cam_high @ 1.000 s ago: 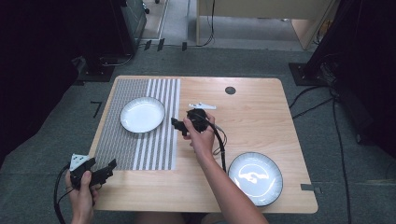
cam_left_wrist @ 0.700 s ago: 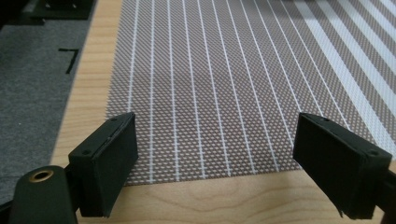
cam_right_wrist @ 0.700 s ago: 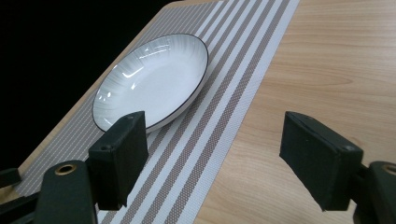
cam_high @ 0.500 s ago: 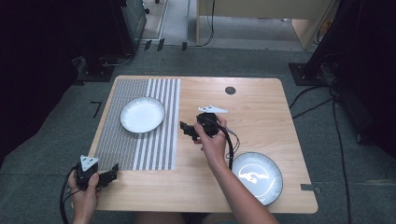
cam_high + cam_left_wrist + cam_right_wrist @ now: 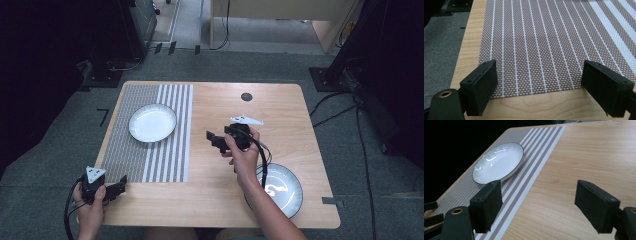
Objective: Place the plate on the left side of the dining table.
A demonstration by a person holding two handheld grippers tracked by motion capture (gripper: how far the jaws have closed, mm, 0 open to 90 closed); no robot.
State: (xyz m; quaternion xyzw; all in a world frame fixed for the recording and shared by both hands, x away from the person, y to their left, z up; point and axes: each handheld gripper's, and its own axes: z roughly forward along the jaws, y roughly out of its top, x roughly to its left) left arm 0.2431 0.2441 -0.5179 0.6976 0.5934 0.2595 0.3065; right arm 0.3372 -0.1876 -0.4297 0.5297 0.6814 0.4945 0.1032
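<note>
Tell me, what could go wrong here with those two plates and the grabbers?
The near plate sits close to the table's edge, right under the person's forearm, so a careless elbow might push it off. The left gripper hangs open over the placemat; tugging its edge could shift the far plate.

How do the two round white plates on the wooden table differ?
The far white plate rests on the striped woven placemat; the near white plate sits on the bare wooden table. The far one lies unobstructed, while the person's right forearm crosses the near one. Both are round, white, dark-rimmed and empty.
</note>
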